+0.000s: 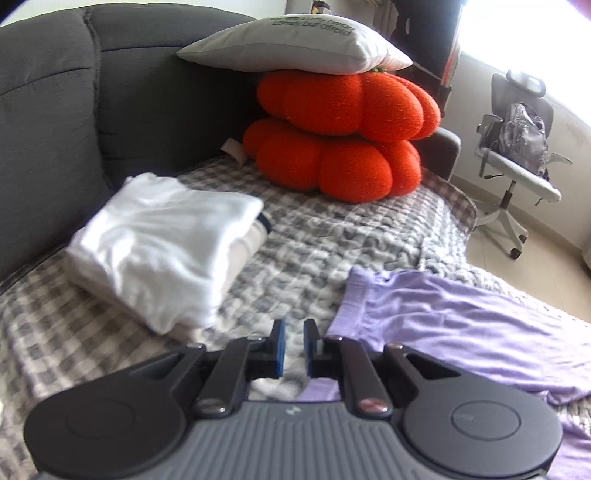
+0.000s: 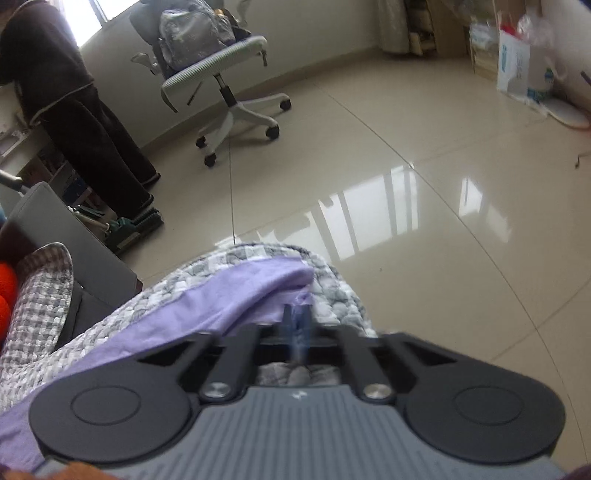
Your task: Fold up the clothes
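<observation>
Hovering over the checked blanket, the left gripper has its fingers narrowly parted and empty; the right gripper pinches the lilac garment.

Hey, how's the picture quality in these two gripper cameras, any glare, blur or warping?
Left wrist view: window blown out white, sofa edges bowed by the fisheye, white folded clothes slightly soft. Right wrist view: window glare mirrored on the glossy floor, right gripper tips motion-blurred on the purple garment.

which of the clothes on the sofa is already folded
The white garment, a neat stack beside the sofa back. The lilac garment lies spread flat on the checked blanket, unfolded.
</observation>
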`<state>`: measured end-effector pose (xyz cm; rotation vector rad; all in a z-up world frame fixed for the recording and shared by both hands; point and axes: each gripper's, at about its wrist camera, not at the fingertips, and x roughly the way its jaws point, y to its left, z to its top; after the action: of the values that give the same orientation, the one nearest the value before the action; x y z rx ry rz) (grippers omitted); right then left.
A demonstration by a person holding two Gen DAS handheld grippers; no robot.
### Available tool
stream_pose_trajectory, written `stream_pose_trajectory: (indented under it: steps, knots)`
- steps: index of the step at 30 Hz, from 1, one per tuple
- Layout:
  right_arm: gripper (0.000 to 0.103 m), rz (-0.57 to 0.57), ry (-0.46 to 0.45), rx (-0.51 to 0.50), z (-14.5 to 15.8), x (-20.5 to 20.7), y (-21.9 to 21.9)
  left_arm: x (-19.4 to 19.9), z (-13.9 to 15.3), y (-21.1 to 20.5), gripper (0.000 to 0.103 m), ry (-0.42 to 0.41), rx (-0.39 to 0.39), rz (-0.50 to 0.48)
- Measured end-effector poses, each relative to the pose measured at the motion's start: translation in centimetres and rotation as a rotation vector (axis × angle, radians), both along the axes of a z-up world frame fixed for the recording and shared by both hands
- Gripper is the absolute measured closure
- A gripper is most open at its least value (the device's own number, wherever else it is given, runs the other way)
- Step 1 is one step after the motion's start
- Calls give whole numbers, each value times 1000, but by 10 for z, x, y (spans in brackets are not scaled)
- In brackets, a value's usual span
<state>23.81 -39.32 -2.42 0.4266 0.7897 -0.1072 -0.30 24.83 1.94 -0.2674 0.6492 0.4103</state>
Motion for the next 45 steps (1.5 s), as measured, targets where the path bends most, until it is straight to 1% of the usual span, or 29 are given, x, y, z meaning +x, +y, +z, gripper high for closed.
stream_pose_trajectory:
  steps: [3, 6, 9, 11, 15, 17, 18, 19, 20, 21, 24, 27, 29, 30, 32, 34, 36, 38, 39, 40, 41, 42, 43, 44, 45]
  knots:
    - [102, -7, -35, -36, 5, -12, -7, -8, 0, 4, 93, 8, -11, 1]
    - [102, -46, -66, -66, 9, -25, -19, -14, 0, 4, 92, 16, -6, 2]
    - [102, -55, -76, -34, 8, -30, -33, -16, -2, 3, 92, 34, 9, 4]
    - [102, -50, -57, -19, 4, -29, -35, -16, -4, 3, 92, 38, -7, 1]
    - [102, -73, -27, -45, -2, -27, -33, -19, -8, 3, 92, 44, -42, 2]
    - [103, -92, -3, -86, -6, -24, -31, -21, -11, 0, 86, 56, -37, 2]
    - [103, -100, 10, -131, -8, -23, -27, -23, -13, -2, 83, 63, -33, 2]
    - [103, -96, 22, -193, -10, -22, -21, -24, -14, -3, 76, 70, -30, 2]
    - [102, -82, 22, -236, -10, -24, -15, -26, -16, -4, 70, 73, -30, 2]
    - [102, -67, 17, -266, -10, -28, -11, -28, -17, -5, 69, 76, -32, 3]
    - [94, -17, -34, -270, 1, -41, 1, -35, -17, -3, 68, 69, -70, -5]
    - [93, 78, -81, -316, 19, -56, 25, -44, -16, -2, 61, 54, -105, -13]
    - [91, 164, -117, -346, 29, -69, 44, -49, -19, -4, 50, 48, -125, -19]
    - [89, 207, -134, -358, 34, -77, 54, -49, -22, -6, 47, 52, -132, -28]
    - [79, 279, -159, -397, 40, -92, 72, -50, -28, -9, 46, 62, -151, -44]
    - [75, 347, -180, -443, 44, -107, 88, -50, -34, -9, 45, 63, -200, -41]
    - [75, 410, -198, -489, 48, -123, 101, -50, -41, -8, 45, 49, -285, -42]
    - [75, 465, -215, -496, 53, -140, 108, -49, -48, -7, 44, 34, -376, -39]
    - [75, 491, -225, -499, 55, -150, 112, -48, -53, -7, 44, 27, -423, -34]
    - [74, 515, -235, -517, 55, -161, 115, -47, -56, -7, 44, 8, -450, -24]
    - [73, 540, -245, -558, 53, -174, 119, -46, -58, -8, 46, -10, -452, -9]
    - [73, 568, -251, -621, 49, -189, 122, -44, -59, -9, 51, -27, -448, 6]
    - [73, 603, -258, -684, 42, -206, 124, -43, -60, -8, 73, -31, -453, 18]
    - [73, 642, -265, -742, 36, -223, 125, -43, -60, -6, 89, -31, -461, 28]
    - [73, 680, -273, -778, 30, -239, 124, -42, -61, -5, 92, -31, -469, 39]
